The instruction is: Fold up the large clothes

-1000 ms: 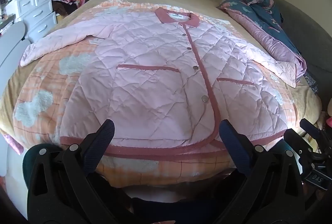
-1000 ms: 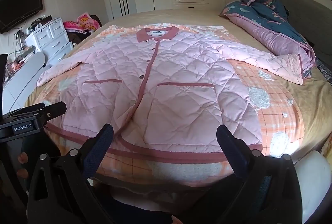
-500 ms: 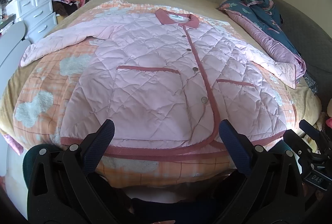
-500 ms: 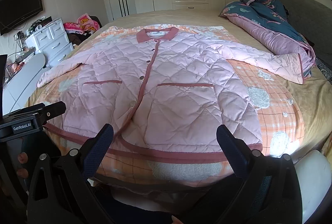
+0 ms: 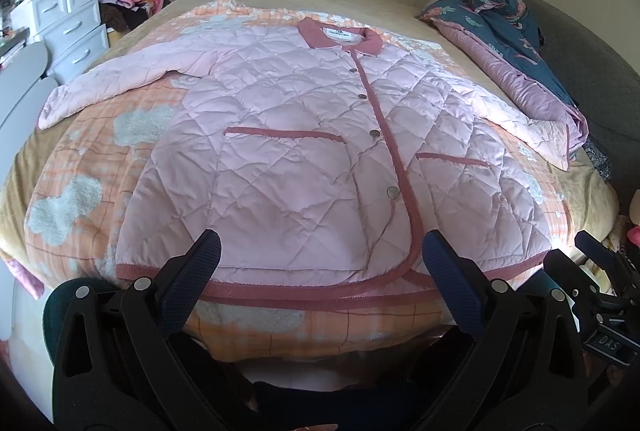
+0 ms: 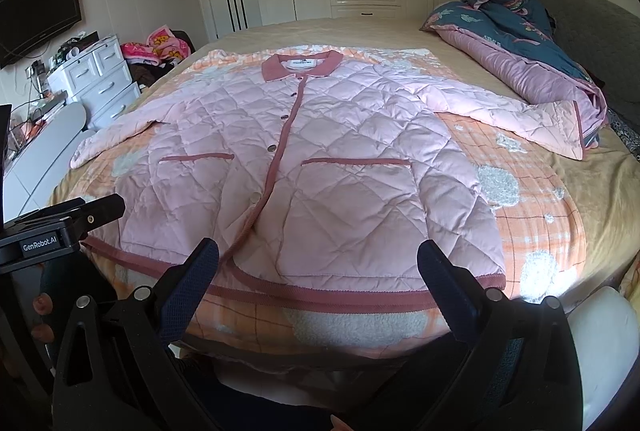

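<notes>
Ahead of the left gripper (image 5: 320, 263), its black frame covers the near edge of the orange checked fleece blanket (image 5: 256, 327), and what lies under that edge is lost in shadow. The small white label inside the dusty-rose collar of the pink quilted jacket (image 5: 296, 159) carries print too small to read. To the right, the jacket's far sleeve cuff lies on the dark blue floral quilt (image 5: 516, 11), hiding part of it. Left of the right gripper (image 6: 318, 263), a hand (image 6: 42, 317) shows only as fingertips behind the other tool's black mount. The black wall television (image 6: 38, 17) is cut by the picture's edge.
</notes>
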